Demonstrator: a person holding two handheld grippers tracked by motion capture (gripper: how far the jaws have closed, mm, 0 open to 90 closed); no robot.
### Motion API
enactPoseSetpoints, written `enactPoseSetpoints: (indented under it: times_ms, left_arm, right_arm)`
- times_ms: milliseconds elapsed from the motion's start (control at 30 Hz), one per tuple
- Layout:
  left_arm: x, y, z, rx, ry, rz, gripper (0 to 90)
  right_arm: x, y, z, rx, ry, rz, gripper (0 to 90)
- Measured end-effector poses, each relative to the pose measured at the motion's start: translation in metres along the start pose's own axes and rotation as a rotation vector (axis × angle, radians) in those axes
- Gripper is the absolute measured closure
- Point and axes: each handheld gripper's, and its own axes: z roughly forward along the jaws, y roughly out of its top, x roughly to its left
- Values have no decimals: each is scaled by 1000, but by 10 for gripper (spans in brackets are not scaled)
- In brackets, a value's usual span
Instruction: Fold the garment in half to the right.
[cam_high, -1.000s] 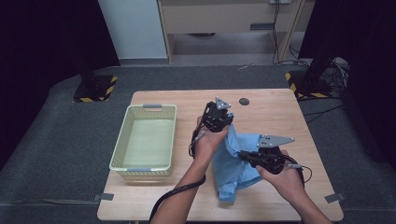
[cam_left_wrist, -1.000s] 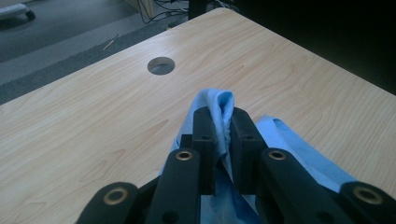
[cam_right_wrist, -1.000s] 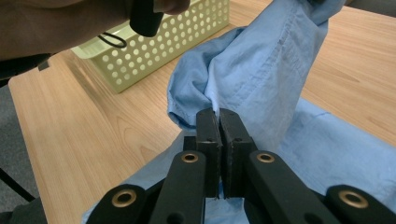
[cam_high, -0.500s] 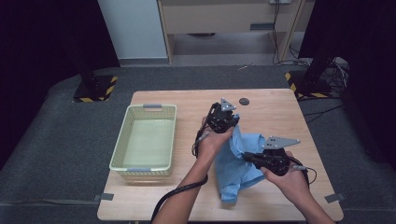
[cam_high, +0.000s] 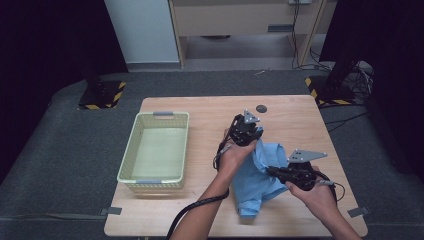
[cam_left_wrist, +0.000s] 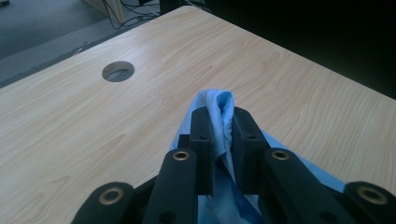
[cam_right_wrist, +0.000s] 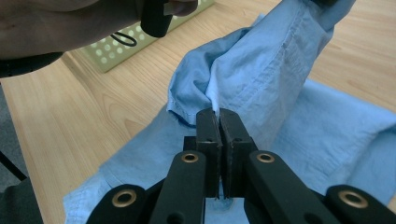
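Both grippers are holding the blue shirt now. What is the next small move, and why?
Probably lower both grippers together to lay the held fold flat. The left gripper pinches an edge of the blue shirt above the table, the right gripper is shut on another fold, and most of the shirt already lies spread on the wood.

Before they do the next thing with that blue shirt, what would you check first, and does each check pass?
1. Left gripper has the blue shirt: ok, a fold of cloth sits pinched between its pads.
2. Right gripper has the shirt: ok, jaws closed with cloth caught at the tips.
3. Shirt free of snags: cannot tell, part lies bunched on the table under the hands.
4. Table around the shirt free: ok, bare wood beyond the cloth in the left gripper view.
5. Basket out of the way: ok, it stands apart, left of the shirt.
6. Cable clear of the cloth: ok, it trails toward the table's near edge.
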Motion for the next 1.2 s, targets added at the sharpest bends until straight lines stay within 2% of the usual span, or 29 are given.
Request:
enactPoseSetpoints:
  times_ms: [333,567,667,767,900,1067,1133,1200]
  left_arm:
    - [-5,-12,30,30,-29,1,797]
    - [-7,-19,44,43,-29,-6,781]
    - [-6,-22,47,48,-23,-12,745]
    - [-5,-22,50,40,-20,-27,629]
    - [-6,-19,44,11,-23,-30,488]
    - [-6,-16,24,-35,-17,-42,364]
    - [-7,-20,12,-40,0,-46,332]
    - [-10,-31,-2,-46,22,-72,301]
  right_arm:
    - [-13,-21,7,30,-13,31,878]
    - [-20,-33,11,36,-17,61,877]
    - [-19,-35,13,40,-22,61,877]
    - [-19,-37,15,50,-30,58,877]
    - [-20,-40,18,59,-40,50,876]
    - [-21,-47,16,50,-53,70,871]
    - [-21,-49,14,45,-61,76,858]
    - [-22,-51,11,46,-75,84,846]
